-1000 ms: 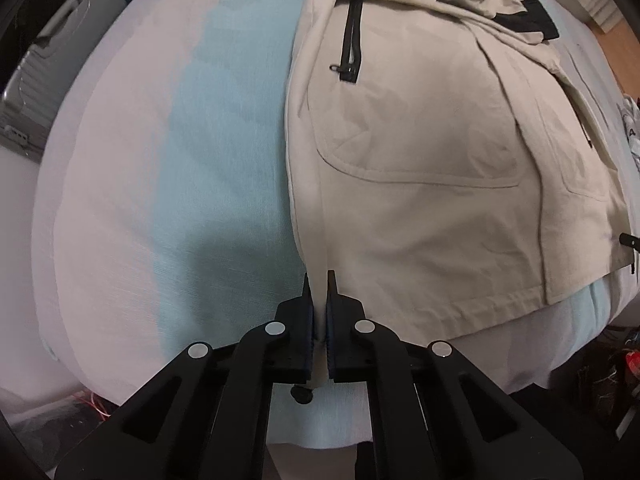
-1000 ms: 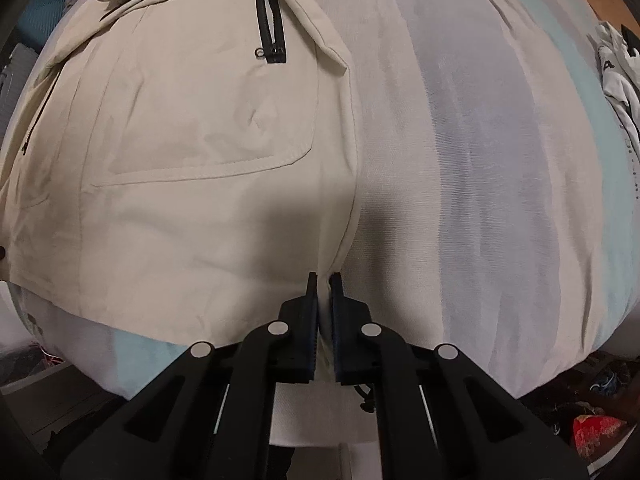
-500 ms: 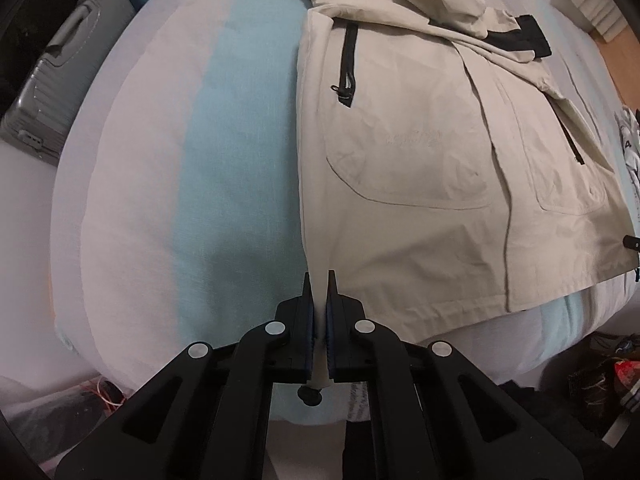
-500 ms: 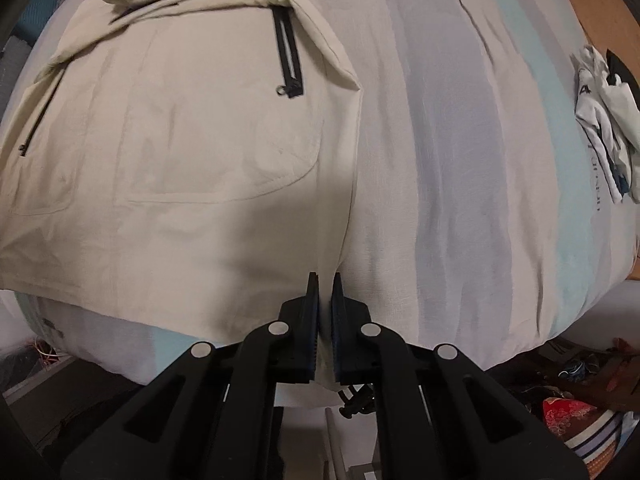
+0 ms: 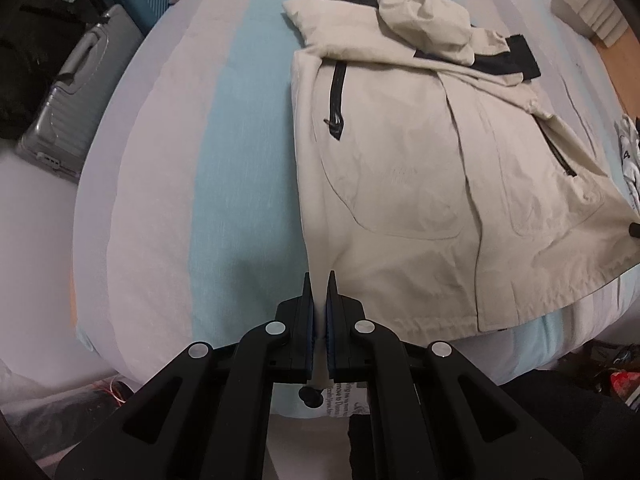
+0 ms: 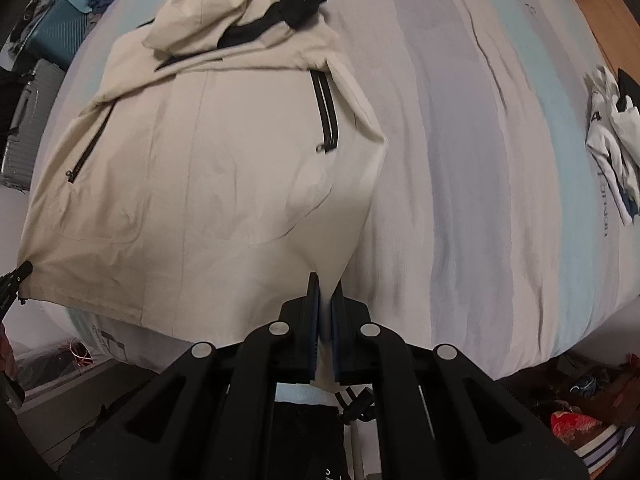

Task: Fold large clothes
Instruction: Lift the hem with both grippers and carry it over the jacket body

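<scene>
Left gripper (image 5: 319, 280) low in the middle of the frame, fingers (image 5: 306, 300) pressed tight on the near corner of the beige jacket (image 5: 400, 184). Cloth pulled up into a thin ridge between the two black fingers. Right gripper (image 6: 325, 282) the same in its own view, fingers (image 6: 313, 300) pinching the other near corner of the jacket (image 6: 200, 184), hem lifted off the bed there.

Rest of the jacket flat on the bed (image 5: 224, 160), spread toward the top of the frame. Black zip (image 5: 338, 100) on the chest in the left view, another black zip (image 6: 328, 120) in the right view. Hood (image 5: 424, 24) crumpled at the far end, with a black lining showing. Striped sheet in light blue, white and grey under it all.

Grey suitcase (image 5: 68, 112) on the floor at the left edge of the left view. White shirt (image 6: 612, 140) bunched up at the right edge of the right view, well apart from the jacket.
</scene>
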Action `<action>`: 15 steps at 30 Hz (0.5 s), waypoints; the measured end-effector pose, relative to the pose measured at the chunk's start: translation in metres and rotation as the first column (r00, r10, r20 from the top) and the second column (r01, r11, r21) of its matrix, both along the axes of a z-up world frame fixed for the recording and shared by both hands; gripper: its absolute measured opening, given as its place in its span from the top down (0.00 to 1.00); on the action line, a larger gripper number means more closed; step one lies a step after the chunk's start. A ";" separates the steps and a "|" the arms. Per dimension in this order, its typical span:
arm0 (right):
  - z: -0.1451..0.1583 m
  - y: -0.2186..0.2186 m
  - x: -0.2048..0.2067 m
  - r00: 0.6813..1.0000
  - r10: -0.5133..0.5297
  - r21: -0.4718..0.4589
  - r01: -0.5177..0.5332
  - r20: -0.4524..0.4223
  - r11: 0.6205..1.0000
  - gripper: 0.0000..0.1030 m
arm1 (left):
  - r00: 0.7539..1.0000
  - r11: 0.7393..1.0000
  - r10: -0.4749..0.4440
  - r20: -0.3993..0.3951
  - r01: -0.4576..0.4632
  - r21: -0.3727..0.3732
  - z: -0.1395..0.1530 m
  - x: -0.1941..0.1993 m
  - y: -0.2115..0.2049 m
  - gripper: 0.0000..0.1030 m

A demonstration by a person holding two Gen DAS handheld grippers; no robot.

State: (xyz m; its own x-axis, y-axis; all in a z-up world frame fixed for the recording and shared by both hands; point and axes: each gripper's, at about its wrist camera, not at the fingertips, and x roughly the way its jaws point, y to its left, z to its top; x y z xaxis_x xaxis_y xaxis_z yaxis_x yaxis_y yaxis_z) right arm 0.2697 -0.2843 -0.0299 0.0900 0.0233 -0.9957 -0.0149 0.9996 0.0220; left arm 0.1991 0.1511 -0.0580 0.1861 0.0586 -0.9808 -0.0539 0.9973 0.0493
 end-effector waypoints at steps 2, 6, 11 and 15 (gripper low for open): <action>0.004 -0.005 0.004 1.000 -0.005 0.002 0.005 0.005 1.000 0.96 | 1.000 1.000 -0.001 0.010 0.001 -0.008 0.008 0.002 0.002 0.97; 0.010 -0.012 0.012 1.000 -0.023 0.002 0.023 0.003 1.000 0.96 | 0.999 0.999 0.027 0.017 -0.026 -0.036 0.018 0.010 0.012 0.97; 0.023 -0.020 0.023 0.999 -0.053 0.016 0.053 -0.002 0.998 0.96 | 0.999 0.999 0.018 0.027 -0.017 -0.051 0.031 0.020 0.017 0.97; 0.036 -0.029 0.035 0.997 -0.077 0.031 0.077 -0.001 0.997 0.96 | 0.999 0.998 0.024 0.024 -0.022 -0.055 0.041 0.031 0.026 0.97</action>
State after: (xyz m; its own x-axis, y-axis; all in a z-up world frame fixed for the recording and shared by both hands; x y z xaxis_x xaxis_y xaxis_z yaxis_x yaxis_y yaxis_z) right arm 0.3051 -0.3135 0.0060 0.0927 0.0471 -0.9946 0.0624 0.9966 0.0530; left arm 0.2298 0.1775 -0.0172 0.2095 0.0095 -0.9778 -0.0773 0.9970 -0.0069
